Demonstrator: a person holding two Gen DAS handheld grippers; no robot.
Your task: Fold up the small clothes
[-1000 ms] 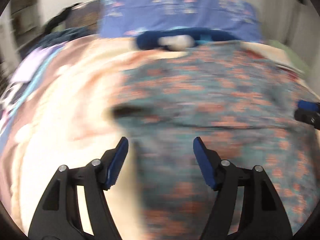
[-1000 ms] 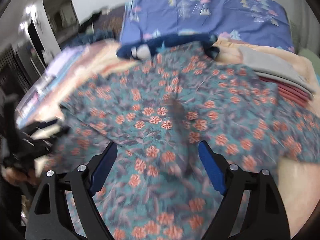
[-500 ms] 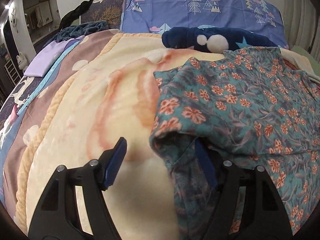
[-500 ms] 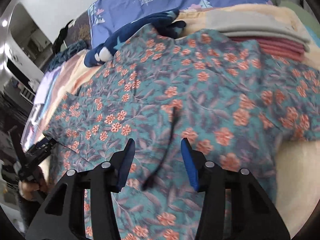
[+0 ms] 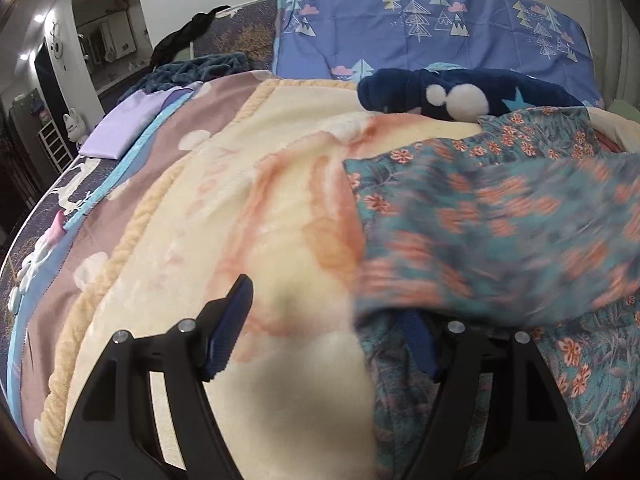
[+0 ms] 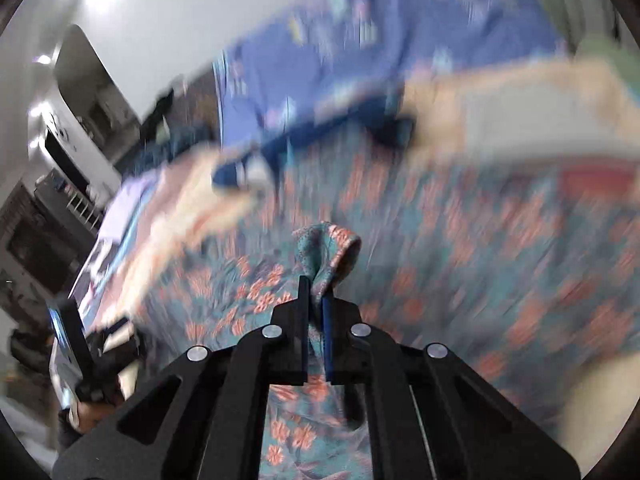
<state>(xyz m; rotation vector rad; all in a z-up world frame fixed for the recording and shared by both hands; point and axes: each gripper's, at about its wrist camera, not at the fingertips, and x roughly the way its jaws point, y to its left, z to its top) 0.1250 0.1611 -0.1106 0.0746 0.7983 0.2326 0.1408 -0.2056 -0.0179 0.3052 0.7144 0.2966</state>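
Note:
A teal garment with orange flowers (image 5: 500,220) lies spread on a cream and peach blanket (image 5: 260,200) on a bed. My right gripper (image 6: 316,296) is shut on a pinched-up fold of this garment (image 6: 328,248), which it holds raised above the rest of the cloth. My left gripper (image 5: 324,320) stands open at the garment's left edge. Its left finger (image 5: 232,320) is over bare blanket, and a blurred, lifted flap of cloth partly covers its right finger (image 5: 418,340). In the right wrist view, the left gripper (image 6: 80,360) and the hand holding it appear at the lower left.
A navy plush toy (image 5: 460,88) lies at the garment's far edge, before a blue tree-print pillow (image 5: 440,20). A lavender folded piece (image 5: 124,128) sits far left. Blurred grey and red folded clothes (image 6: 540,140) are stacked at the right. Bare blanket spreads to the left.
My right gripper went from wide open to shut on a fold of the garment and rose with it. The cloth's near edge lifted over the left gripper's right finger.

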